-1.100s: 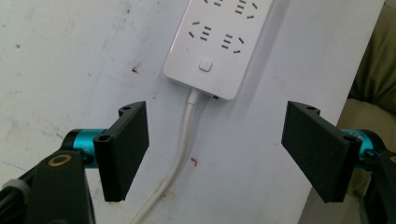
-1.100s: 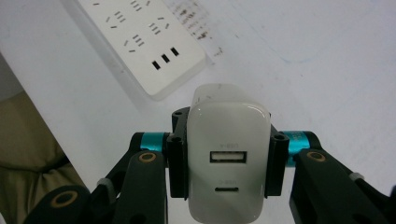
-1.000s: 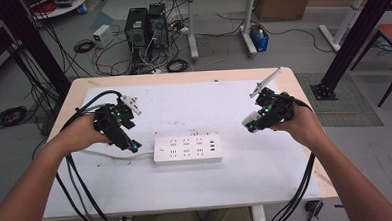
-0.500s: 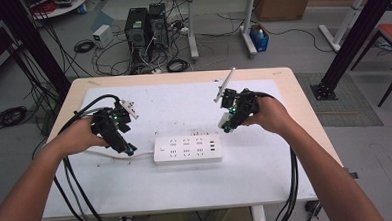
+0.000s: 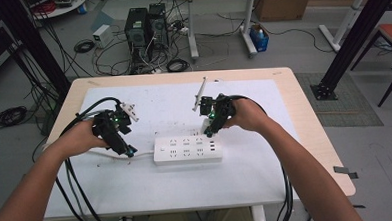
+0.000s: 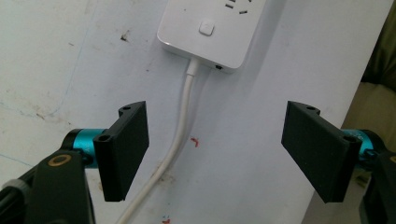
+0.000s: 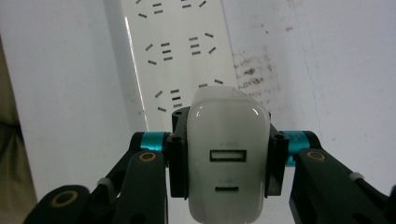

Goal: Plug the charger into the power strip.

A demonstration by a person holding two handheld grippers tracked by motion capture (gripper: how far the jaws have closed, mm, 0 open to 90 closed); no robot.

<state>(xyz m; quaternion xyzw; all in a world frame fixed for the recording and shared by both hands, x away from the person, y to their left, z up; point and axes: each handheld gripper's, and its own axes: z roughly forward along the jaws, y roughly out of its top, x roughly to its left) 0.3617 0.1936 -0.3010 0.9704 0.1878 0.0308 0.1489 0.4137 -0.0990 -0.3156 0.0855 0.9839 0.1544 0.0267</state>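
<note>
Above a white plastic power strip (image 5: 187, 150), the right gripper (image 7: 227, 151) grasps a white USB charger (image 7: 227, 158), apparently for plugging; the left gripper (image 6: 215, 149), released, straddles the strip's white cord (image 6: 180, 135).

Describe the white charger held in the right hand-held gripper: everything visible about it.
The charger is a glossy white plastic block with rounded corners. Its face toward the camera carries two ports, a rectangular one above a smaller oval one. The right hand-held gripper clamps it by its two sides, jaws shut on it. It hangs above the white power strip, near the strip's end. Its prongs are hidden, so contact with the strip cannot be judged.
</note>
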